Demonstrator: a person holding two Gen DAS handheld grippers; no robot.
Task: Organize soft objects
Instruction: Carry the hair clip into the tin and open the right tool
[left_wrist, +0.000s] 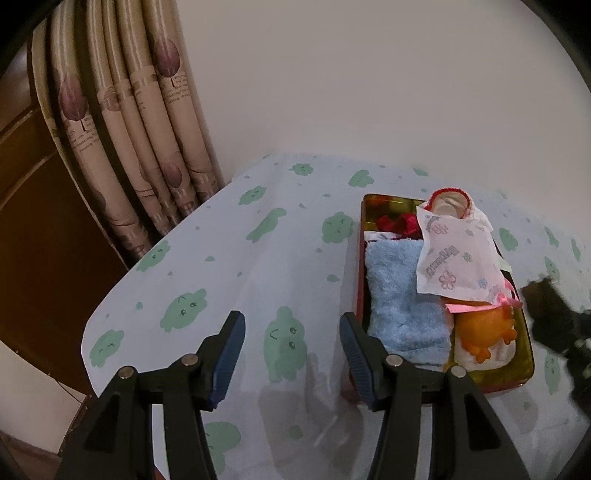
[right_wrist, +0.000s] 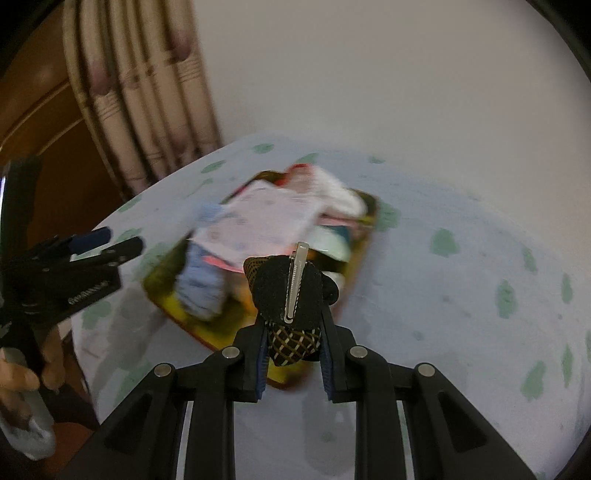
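— Two tools in play: my right tool (right_wrist: 293, 341) is clamped on a black hair bow (right_wrist: 286, 291) with a silver clip, held above the near end of the tray (left_wrist: 375, 201); my left tool (left_wrist: 291, 332) is spread wide with nothing in it, hovering over the table (left_wrist: 229, 258) just beside the tray.

— What worries you?

— I'd say the tray is already crowded. Dropping the bow on top could let it slide off the heap, or nudge the printed white packet (left_wrist: 452, 258) over the rim. The right wrist view is also smeared, so I'm judging the drop point poorly.

— Count for me.

— One blue towel (left_wrist: 402, 295), one orange toy (left_wrist: 484, 328), one printed packet, one red fabric piece (left_wrist: 397, 221), one red-trimmed bundle (left_wrist: 448, 201) at the far end, one bow. More may be buried; I cannot tell.
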